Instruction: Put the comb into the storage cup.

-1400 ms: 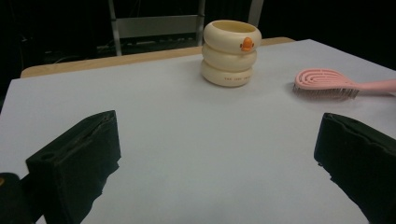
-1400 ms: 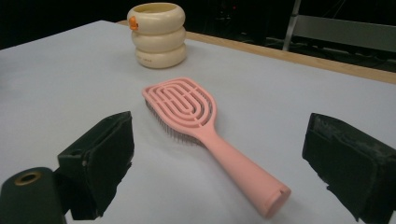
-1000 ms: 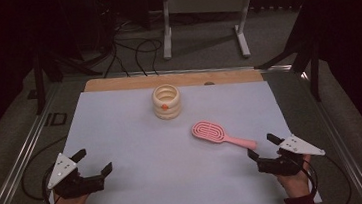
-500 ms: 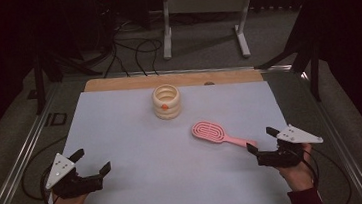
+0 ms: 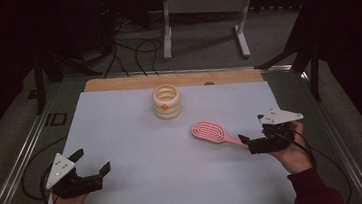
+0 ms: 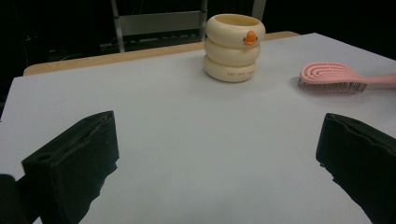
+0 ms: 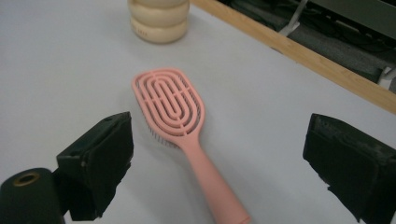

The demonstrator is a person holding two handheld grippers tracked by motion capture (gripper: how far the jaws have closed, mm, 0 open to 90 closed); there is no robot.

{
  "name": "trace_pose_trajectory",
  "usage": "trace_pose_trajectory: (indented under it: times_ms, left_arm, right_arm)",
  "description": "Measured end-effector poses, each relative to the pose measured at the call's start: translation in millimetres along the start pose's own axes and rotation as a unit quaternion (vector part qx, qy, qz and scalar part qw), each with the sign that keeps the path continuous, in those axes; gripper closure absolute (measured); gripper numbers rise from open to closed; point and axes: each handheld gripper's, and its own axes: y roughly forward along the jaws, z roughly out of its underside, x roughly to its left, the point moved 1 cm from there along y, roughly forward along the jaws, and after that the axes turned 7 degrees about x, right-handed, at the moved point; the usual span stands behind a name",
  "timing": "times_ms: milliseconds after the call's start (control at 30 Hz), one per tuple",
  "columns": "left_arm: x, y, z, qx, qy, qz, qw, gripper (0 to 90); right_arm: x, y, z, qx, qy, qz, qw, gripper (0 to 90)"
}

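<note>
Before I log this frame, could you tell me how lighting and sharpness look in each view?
High view: the white table is evenly lit and the surroundings fall into darkness. Left gripper view: the cream cup and pink brush are sharp; the near jaws look soft. Right gripper view: the brush is crisp, casting a faint shadow.

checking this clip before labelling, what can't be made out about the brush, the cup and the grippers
- Pink hairbrush: handle end cut off by the bottom edge in the right gripper view, by the right edge in the left gripper view.
- Cream ringed cup: small print too small to read; inside hidden by its wall.
- Right gripper: in the high view, too dark to tell whether it touches the handle.
- Left gripper: open.
</note>
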Motion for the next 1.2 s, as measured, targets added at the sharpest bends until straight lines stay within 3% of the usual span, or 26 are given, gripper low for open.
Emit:
trace_pose_trajectory:
  times_ms: [267,533,1200]
  left_arm:
    - [-0.1,0.2,0.0,0.002,0.000,-0.001,1.0000,0.0]
    - [1.1,1.3,0.8,0.007,-0.001,-0.003,1.0000,0.0]
    - [1.6,2.1,1.5,0.007,-0.001,-0.001,1.0000,0.0]
  right_arm:
    - [-2.5,15.9,-15.5,0.054,-0.036,0.002,0.9979,8.8]
    - [-10.7,33.6,-26.4,0.104,-0.056,0.007,0.9929,9.2]
    - [-16.8,78.9,-33.1,0.170,-0.084,-0.027,0.9814,9.2]
